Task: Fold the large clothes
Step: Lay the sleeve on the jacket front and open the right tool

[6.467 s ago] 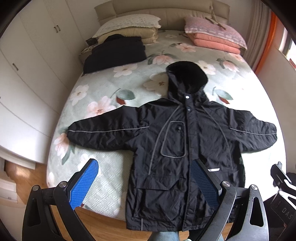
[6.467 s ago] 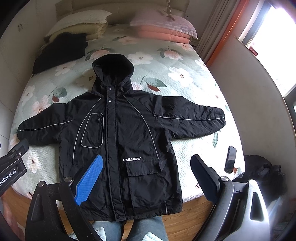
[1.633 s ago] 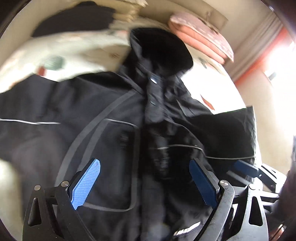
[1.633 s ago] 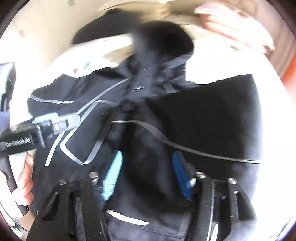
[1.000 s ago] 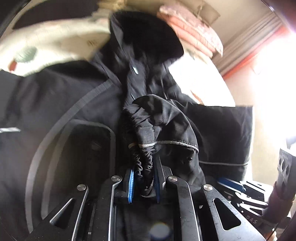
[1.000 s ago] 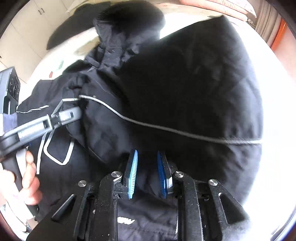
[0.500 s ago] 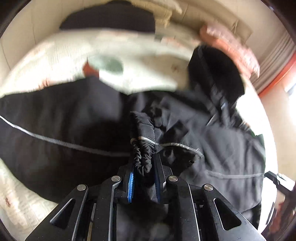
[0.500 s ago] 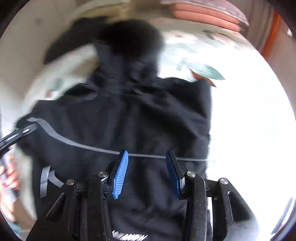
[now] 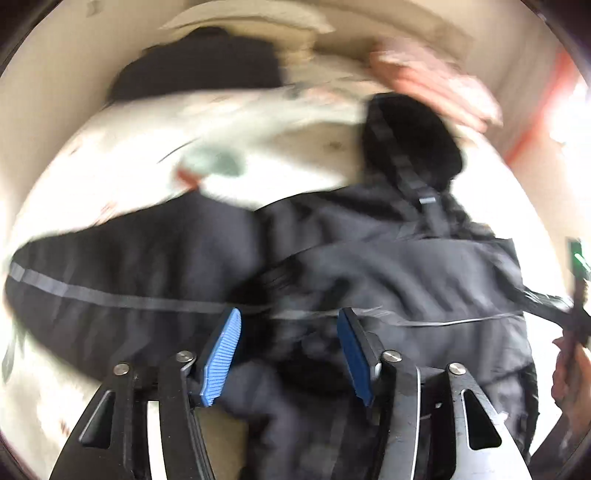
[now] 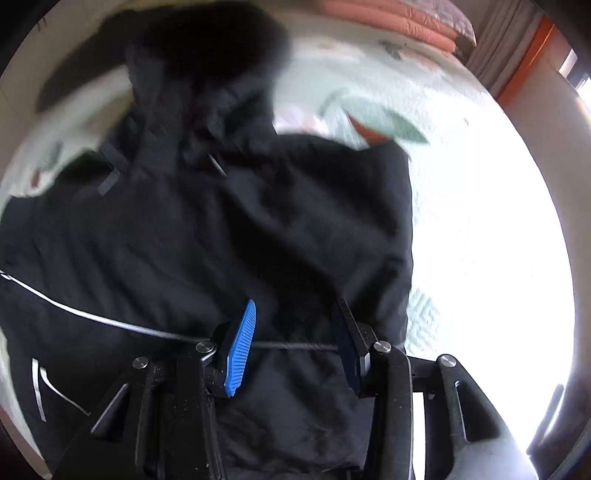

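Left gripper (image 9: 290, 356) has its jaws spread, they've just been opening, and nothing is pinched; the jacket (image 9: 369, 266) just lies below the gap. Right gripper (image 10: 295, 349) is also apart, jaws just opened a bit more, hanging over the folded-in sleeve (image 10: 295, 221) with its thin grey stripe running under the pads, no grip on it. The jacket sits across the bed (image 10: 461, 184), hood (image 10: 210, 40) pointing toward the pillows (image 10: 399, 18). The other sleeve (image 9: 122, 280) is spread flat out toward the left. Plenty of bare bedspread to the right of the jacket's folded edge. It's all pretty blurry, though.
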Motion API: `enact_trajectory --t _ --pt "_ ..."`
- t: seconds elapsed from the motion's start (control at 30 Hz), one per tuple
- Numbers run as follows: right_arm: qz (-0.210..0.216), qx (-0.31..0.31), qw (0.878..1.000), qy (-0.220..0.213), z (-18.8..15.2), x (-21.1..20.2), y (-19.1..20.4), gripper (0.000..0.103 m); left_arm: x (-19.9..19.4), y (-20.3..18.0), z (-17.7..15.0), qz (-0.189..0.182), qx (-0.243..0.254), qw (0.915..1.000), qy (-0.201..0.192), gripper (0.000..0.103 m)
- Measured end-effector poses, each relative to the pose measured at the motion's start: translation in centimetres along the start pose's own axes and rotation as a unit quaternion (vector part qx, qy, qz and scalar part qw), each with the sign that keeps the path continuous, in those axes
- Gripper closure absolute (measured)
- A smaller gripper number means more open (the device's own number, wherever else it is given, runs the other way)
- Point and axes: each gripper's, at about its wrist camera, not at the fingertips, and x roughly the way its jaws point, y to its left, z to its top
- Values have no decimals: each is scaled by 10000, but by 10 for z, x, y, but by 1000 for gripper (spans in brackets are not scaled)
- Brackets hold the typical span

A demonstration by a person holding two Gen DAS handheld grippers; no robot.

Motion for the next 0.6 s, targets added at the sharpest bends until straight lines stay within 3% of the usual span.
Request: enact_trajectory --t 0.1,0.17,0.23,0.3,0.37,0.47,0.6 --pt "383 109 9992 -67 21 11 17 52 24 -34 13 -745 163 9970 162 36" --pt "575 196 9982 31 31 31 27 52 54 -48 12 -984 111 9942 421 36" --pt "519 167 9978 380 30 56 34 52 91 -52 5 -715 83 9942 797 36" --pt "499 83 9974 505 27 75 38 52 123 -46 -5 -219 151 9937 1085 45" --pt "339 -194 9985 375 27 76 49 52 121 -44 -10 -251 198 9959 852 45" --pt "330 -372 9981 355 30 76 55 51 115 -43 -7 -127 102 9958 896 45" --pt "411 -496 9977 216 15 32 49 52 87 -53 -10 -75 -3 9970 768 44"
